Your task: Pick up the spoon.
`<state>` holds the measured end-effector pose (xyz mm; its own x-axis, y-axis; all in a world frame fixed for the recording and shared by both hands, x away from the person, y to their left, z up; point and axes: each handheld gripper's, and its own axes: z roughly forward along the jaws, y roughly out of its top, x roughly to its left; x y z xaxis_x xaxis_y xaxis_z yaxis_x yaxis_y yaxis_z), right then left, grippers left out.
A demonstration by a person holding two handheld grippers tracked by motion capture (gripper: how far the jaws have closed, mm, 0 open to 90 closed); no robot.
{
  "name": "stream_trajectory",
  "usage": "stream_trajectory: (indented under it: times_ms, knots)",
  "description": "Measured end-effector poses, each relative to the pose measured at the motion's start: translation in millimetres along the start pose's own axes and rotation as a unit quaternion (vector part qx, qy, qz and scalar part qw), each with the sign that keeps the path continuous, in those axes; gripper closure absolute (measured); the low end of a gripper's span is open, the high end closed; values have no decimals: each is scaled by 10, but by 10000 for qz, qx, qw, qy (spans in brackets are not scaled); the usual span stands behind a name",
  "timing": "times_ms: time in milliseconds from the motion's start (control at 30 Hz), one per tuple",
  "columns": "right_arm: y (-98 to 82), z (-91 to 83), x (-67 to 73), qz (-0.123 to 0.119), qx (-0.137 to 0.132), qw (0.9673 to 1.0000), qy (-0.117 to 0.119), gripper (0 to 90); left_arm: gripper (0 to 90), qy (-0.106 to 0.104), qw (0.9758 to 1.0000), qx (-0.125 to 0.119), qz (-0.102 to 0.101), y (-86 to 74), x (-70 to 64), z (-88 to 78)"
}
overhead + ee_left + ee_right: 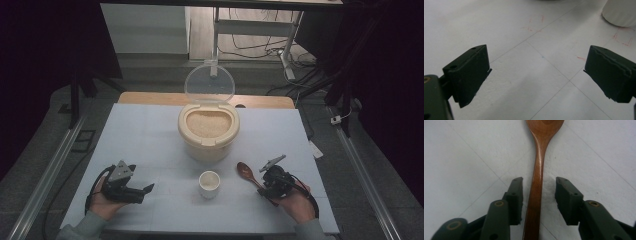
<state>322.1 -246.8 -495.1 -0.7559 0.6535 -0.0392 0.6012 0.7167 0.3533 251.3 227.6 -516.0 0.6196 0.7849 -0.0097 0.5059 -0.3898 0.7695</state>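
A brown wooden spoon (pixel 244 170) lies on the white table right of a small white cup (pixel 209 183). My right gripper (pixel 264 188) is low over the spoon's handle. In the right gripper view the handle (pixel 539 170) runs between the two jaws of that gripper (pixel 539 192). The left jaw is close beside the handle, and a gap shows at the right jaw, so the pads do not press. My left gripper (pixel 144 191) rests at the table's front left. It stands open (pixel 537 72) over bare table with nothing between its jaws.
A cream container of rice (pixel 208 131) stands behind the cup, its clear lid (pixel 209 82) swung up. The cup's side (pixel 621 12) shows at the top right of the left gripper view. The white table top (pixel 145 135) carries thin lines and red marks.
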Motion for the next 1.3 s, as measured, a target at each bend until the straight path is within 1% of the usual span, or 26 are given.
stream_trajectory:
  times_ms: [100,133,167,200,233,300,333,400,600,633,867,1067,1100,1300]
  knots:
    - [7,6,2,-45,5,10000,-16,655,57,1,10000,0,6,-2,-3,-1]
    - [7,6,2,-45,5,10000,-16,655,57,2,10000,3,7,-3,-4,0]
    - [26,12,16,-95,50,9999,-21,706,58,4,10000,6,7,-3,-6,0]
    - [34,18,24,-118,53,9999,44,740,58,4,10000,6,7,-3,-6,0]
    - [43,24,29,-148,70,9999,38,751,58,3,10000,1,11,-3,-8,-2]
    - [53,25,27,-133,107,9998,40,760,59,-11,10000,-14,31,-6,-6,-9]
    - [72,31,21,-85,161,9998,58,772,61,-28,10000,-17,20,-8,-2,-12]
    - [77,32,17,-39,172,9998,67,786,61,-63,10000,-29,-15,-9,8,-8]
    - [52,28,0,-12,73,9999,121,797,64,-54,9999,-77,-63,-7,4,-23]
    - [52,25,10,-51,66,9999,88,798,66,-50,9999,-84,-74,-9,5,-27]
    - [57,16,18,-98,88,9999,68,799,70,-72,9999,-107,-84,-13,9,-32]
    - [58,13,26,-132,57,9999,41,800,73,-115,9998,-133,-94,-14,20,-38]
    - [58,6,28,-156,40,9999,-26,800,73,-119,9998,-132,-91,-14,20,-38]
    - [46,-13,18,-180,-12,9998,-41,800,75,-119,9998,-109,-75,-19,17,-32]
